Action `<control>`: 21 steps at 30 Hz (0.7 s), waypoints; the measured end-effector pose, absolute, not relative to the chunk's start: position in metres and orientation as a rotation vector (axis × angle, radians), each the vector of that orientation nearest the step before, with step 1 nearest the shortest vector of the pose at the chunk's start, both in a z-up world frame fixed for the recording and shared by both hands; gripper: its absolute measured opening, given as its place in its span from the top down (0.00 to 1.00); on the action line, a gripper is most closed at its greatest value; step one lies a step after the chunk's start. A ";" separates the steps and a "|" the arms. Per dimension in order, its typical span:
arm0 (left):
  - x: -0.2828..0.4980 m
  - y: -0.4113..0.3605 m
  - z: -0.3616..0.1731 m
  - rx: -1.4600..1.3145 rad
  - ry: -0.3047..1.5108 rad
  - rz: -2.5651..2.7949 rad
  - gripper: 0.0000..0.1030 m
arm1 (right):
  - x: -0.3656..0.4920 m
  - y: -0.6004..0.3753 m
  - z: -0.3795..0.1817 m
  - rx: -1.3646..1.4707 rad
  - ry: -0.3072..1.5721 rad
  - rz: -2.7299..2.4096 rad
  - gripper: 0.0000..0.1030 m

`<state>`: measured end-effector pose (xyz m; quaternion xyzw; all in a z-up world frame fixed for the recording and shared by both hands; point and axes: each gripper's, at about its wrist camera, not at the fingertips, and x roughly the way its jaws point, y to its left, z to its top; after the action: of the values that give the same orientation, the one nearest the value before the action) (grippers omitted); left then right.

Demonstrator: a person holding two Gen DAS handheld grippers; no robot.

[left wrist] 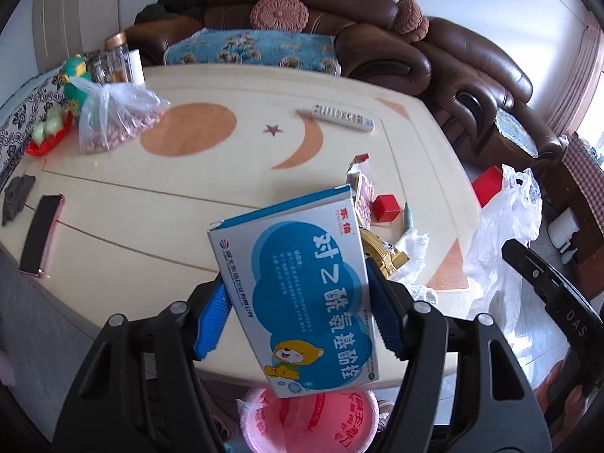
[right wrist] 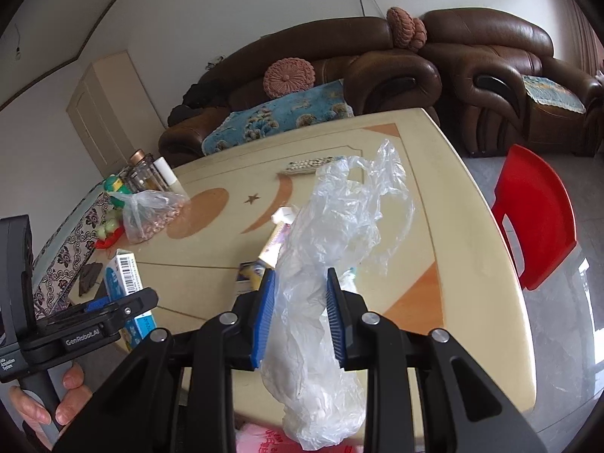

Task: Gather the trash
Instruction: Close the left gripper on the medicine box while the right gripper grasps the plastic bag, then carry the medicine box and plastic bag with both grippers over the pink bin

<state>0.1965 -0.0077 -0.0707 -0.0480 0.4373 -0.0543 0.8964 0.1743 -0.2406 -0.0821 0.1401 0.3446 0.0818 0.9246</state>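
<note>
My left gripper (left wrist: 298,298) is shut on a blue and white medicine box (left wrist: 302,290) and holds it above the table's near edge, over a pink-lined bin (left wrist: 309,422). The box and left gripper also show in the right wrist view (right wrist: 124,283). My right gripper (right wrist: 302,302) is shut on a crumpled clear plastic bag (right wrist: 332,249) with white tissue inside, also held over the near edge. Loose trash lies on the table: a small red box (left wrist: 385,207), a gold wrapper (left wrist: 381,253), white tissue (left wrist: 411,241) and small cartons (right wrist: 271,245).
The cream table (left wrist: 188,204) carries a remote (left wrist: 339,117), a bag of nuts (left wrist: 113,117), bottles (left wrist: 117,56), a phone (left wrist: 39,234) and a dark object (left wrist: 17,196). A brown sofa (left wrist: 302,30) stands behind. A red stool (right wrist: 536,219) stands right of the table.
</note>
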 end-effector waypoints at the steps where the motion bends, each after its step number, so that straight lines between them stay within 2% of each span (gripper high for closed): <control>1: 0.190 -0.005 -0.065 -0.092 0.892 -0.117 0.37 | 0.170 -0.236 -0.078 0.280 0.704 0.171 0.74; 21: 0.099 0.008 -0.032 -0.012 0.798 -0.190 0.37 | 0.068 -0.182 -0.026 0.197 0.643 0.197 0.74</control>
<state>0.0987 0.0084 -0.0320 -0.0059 0.3880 -0.0922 0.9170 0.0675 -0.1816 -0.0255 0.0965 0.3148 0.0967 0.9393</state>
